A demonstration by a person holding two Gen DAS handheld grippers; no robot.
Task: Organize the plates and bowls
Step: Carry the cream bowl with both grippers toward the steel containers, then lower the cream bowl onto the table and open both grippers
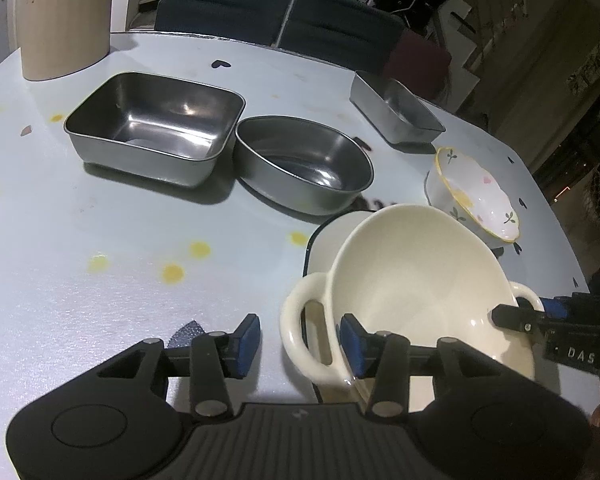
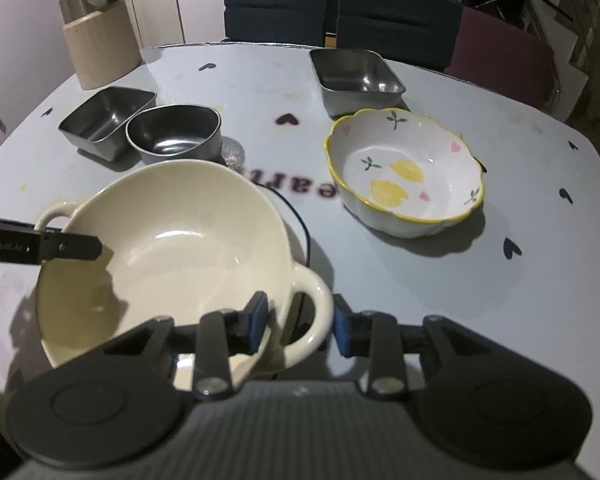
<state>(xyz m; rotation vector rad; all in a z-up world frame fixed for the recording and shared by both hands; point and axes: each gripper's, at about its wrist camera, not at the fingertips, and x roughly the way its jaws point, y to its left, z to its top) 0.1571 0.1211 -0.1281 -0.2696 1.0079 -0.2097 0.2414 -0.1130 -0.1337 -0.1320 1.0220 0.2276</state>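
Observation:
A cream two-handled bowl (image 1: 416,272) rests tilted on a white plate with a dark rim (image 1: 320,240) near the table's front. My left gripper (image 1: 300,342) is open, its blue pads straddling the bowl's left handle (image 1: 292,320) without pressing on it. In the right wrist view my right gripper (image 2: 300,322) is open around the bowl's (image 2: 160,248) other handle (image 2: 316,300), one pad inside the rim, the other just outside the loop. A white scalloped bowl with lemon prints (image 2: 404,176) stands free to the right.
A steel rectangular tub (image 1: 156,128) and an oval steel tub (image 1: 304,160) stand side by side behind the cream bowl. A second rectangular tub (image 2: 360,76) stands at the back right. A beige canister (image 1: 64,20) stands at the far left corner, with chairs beyond the table.

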